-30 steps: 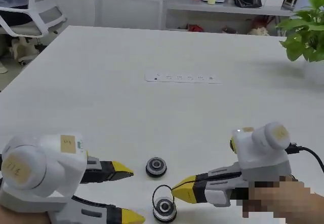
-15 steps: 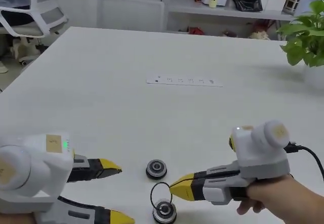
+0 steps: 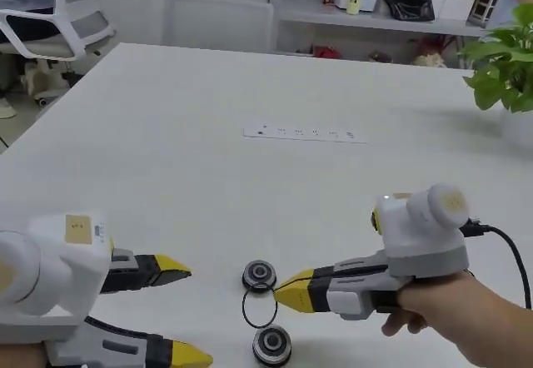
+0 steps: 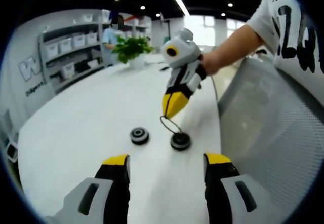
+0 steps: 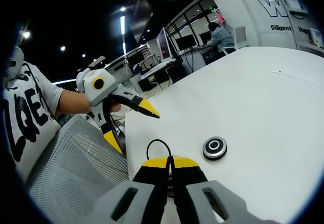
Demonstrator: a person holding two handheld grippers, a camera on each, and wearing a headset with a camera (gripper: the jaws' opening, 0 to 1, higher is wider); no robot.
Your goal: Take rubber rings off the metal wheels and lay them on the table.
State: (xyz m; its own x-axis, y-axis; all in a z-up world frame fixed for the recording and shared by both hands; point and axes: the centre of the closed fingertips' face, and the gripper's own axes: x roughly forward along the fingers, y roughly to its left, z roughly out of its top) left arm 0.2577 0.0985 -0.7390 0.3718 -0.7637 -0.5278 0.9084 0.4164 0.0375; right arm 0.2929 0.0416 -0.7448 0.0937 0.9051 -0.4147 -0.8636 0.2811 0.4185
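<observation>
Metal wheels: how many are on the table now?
2. One wheel lies just beyond the right gripper's tip; the other wheel sits nearer the person, by the ring held in its jaws.

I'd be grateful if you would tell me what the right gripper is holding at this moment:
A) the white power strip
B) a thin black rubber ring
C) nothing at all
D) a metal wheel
B: the right gripper has its jaws shut on the thin black rubber ring, while both metal wheels sit on the table.
</observation>
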